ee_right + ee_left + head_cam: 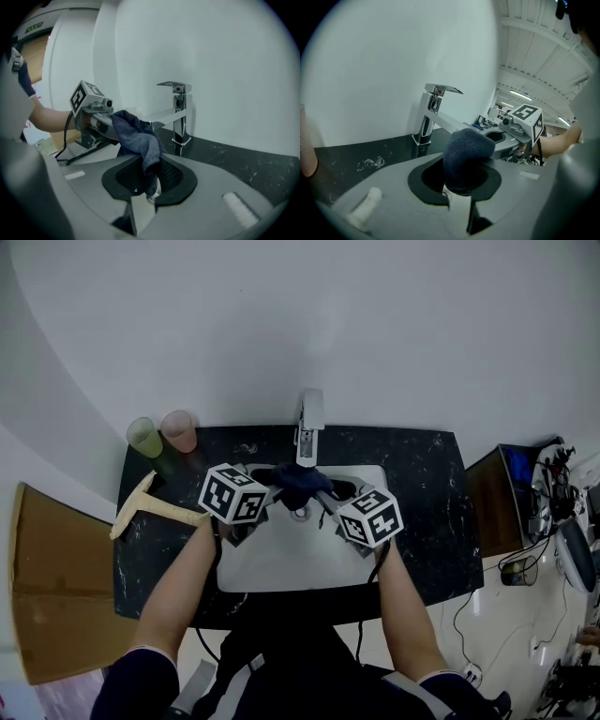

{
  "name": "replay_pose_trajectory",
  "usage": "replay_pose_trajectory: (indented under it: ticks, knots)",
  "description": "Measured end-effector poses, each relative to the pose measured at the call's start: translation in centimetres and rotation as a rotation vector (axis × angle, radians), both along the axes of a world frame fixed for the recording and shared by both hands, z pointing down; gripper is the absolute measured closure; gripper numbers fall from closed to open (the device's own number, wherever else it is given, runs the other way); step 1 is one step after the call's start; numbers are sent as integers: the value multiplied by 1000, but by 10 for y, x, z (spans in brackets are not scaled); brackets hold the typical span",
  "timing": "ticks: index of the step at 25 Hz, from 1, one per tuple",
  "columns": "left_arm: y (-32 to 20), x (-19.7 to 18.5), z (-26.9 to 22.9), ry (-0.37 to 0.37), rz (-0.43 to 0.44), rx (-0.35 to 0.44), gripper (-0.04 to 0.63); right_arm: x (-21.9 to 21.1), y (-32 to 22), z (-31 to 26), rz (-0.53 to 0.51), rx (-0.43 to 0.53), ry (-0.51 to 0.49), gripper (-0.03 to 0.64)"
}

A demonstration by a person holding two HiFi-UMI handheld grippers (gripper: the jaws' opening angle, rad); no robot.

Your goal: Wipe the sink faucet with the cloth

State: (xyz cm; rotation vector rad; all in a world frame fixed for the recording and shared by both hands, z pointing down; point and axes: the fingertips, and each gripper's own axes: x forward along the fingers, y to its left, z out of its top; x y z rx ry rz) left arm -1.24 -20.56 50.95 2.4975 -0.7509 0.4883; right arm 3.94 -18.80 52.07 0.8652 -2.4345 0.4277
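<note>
- Both tools are clamped on the one dark blue cloth [298, 486]. The left gripper [458, 197] pinches a bunched end between its jaws, and the right gripper [149, 187] bites a hanging fold of the other end.
- The cloth spans the gap between them like a short sling, over the back of the white sink [281, 568].
- The faucet [310, 426] stands on the black counter [422, 493] against the wall, straight ahead of the cloth. Its spout reaches out from the base toward the person, so its long axis runs crosswise to the stretched cloth.
- The cloth sits right at the spout's outer end. Whether it touches the metal I cannot tell.
- Neither hand looks nearer, since the faucet stands on the midline between the two tools, which angle in toward each other.
- I reckon the next move calls for both hands together drawing the sling up and back along the spout.
- A green cup [145, 439], a pink cup [178, 430] and a wooden tool [155, 509] sit off to the left, well apart from the faucet.
</note>
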Motion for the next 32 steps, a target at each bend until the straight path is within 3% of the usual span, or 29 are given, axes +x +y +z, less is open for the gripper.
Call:
replay_pose_trajectory:
  ticks: [22, 32]
  knots:
    - [-99, 7, 1, -87, -35, 62, 535, 7, -106, 2, -11, 10, 49, 545]
    - [-97, 6, 36, -246, -17, 0, 537, 3, -101, 36, -32, -72, 177, 545]
